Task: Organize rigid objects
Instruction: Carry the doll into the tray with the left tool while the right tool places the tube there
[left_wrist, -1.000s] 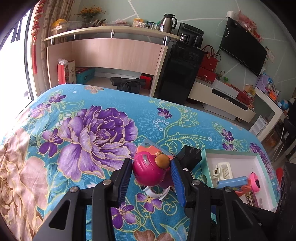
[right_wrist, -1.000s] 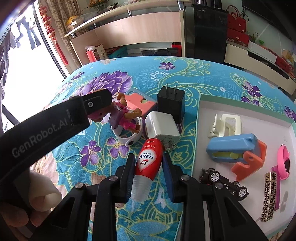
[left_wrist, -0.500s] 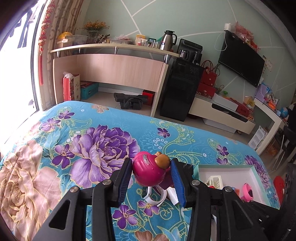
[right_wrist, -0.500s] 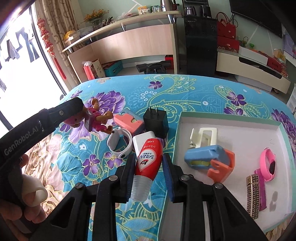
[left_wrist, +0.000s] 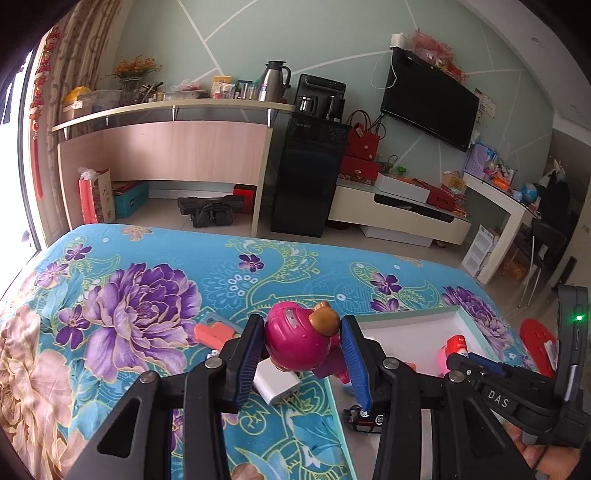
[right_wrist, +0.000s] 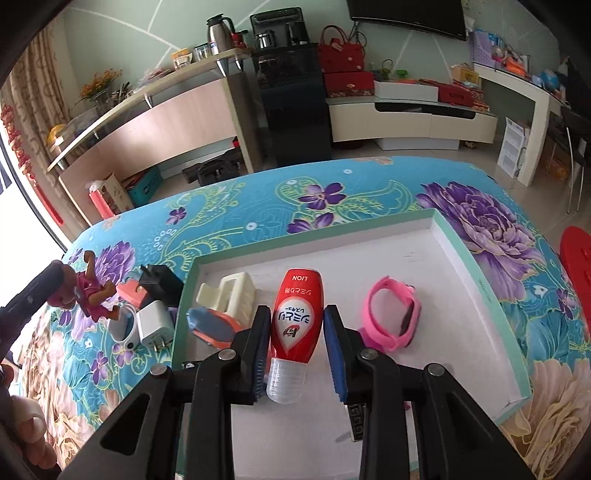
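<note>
My left gripper is shut on the head of a pink doll and holds it above the flowered cloth, by the left edge of the white tray. The right wrist view shows the doll hanging at far left. My right gripper is shut on a red tube, cap toward the camera, held over the tray. In the tray lie a cream clip, a blue-and-orange piece, a pink watch and a toy car.
On the cloth left of the tray sit a white charger, a black charger, a white ring-shaped band and an orange-pink piece. A red stool stands beyond the table's right edge.
Both grippers rose and swung right. The right one carried the red tube from the cloth to over the tray. The left one carried the doll up to the tray's left edge.
</note>
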